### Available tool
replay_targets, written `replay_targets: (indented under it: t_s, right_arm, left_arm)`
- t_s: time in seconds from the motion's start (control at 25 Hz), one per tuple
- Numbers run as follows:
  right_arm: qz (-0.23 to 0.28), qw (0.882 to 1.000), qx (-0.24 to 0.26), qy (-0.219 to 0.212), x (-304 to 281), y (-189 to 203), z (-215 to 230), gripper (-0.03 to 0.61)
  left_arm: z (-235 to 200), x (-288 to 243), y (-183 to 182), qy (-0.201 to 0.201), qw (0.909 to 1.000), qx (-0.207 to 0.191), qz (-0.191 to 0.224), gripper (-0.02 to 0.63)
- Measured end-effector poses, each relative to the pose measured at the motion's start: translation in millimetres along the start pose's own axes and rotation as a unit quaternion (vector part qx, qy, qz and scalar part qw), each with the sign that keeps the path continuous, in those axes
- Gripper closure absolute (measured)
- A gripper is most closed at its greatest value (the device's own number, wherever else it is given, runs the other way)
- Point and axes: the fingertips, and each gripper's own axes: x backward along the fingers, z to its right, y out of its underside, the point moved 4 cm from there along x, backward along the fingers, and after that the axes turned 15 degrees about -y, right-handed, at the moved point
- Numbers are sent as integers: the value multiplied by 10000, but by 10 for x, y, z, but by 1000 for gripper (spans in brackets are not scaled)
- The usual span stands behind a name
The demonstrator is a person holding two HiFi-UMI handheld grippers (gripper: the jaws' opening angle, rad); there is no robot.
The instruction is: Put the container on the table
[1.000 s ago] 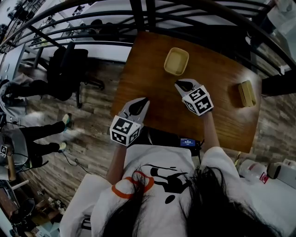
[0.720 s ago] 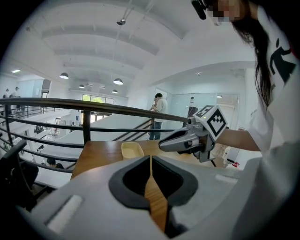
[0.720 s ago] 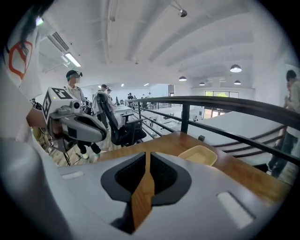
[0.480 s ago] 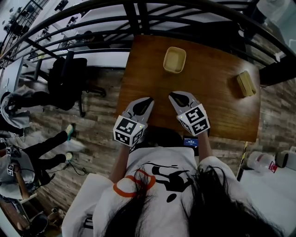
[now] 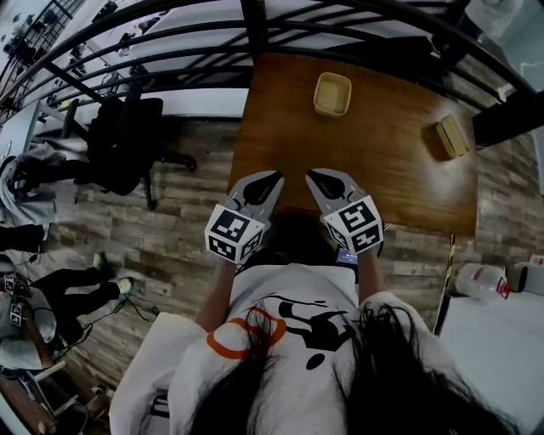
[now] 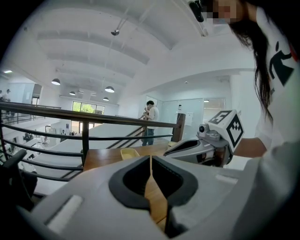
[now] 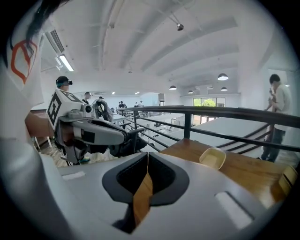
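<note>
A shallow yellow container point(image 5: 332, 93) stands upright on the far side of the brown wooden table point(image 5: 382, 170); it also shows in the left gripper view point(image 6: 129, 153) and the right gripper view point(image 7: 213, 158). My left gripper point(image 5: 275, 176) and right gripper point(image 5: 312, 175) hover side by side at the table's near edge, well short of the container. Both are shut with nothing between the jaws, as each gripper's own view shows for the left gripper point(image 6: 150, 157) and the right gripper point(image 7: 147, 154). Each gripper's view also catches the other one beside it.
A yellowish block point(image 5: 452, 136) lies near the table's right edge. A dark metal railing point(image 5: 255, 25) runs behind the table. An office chair point(image 5: 127, 136) stands on the wood floor to the left. A person point(image 6: 150, 122) stands far off past the railing.
Both grippers have drawn back toward my body; the right one went from just short of the container to the table's near edge. The container stayed put on the table.
</note>
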Motion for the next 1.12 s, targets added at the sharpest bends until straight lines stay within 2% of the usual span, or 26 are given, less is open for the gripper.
replay_targets:
  t_s: [0.48,0.72,0.84,1.12]
  right_arm:
    - [191,9984,-455,272,11,246,-1098,557]
    - [724,9905,-1160,173,138,375,-1349,558]
    - [641,9907,-1180,215,210,427,-1402,558]
    - [557,9921,-1100,223,331,451,-1472,558]
  left_arm:
    - [157,918,411,495,9988,-3,-40,613]
    - [312,1147,491,614,9981,16,5,614]
    - [335,1232,473,591,9982,46,84,614]
    - [237,1352,439,251,9993,183,223,614]
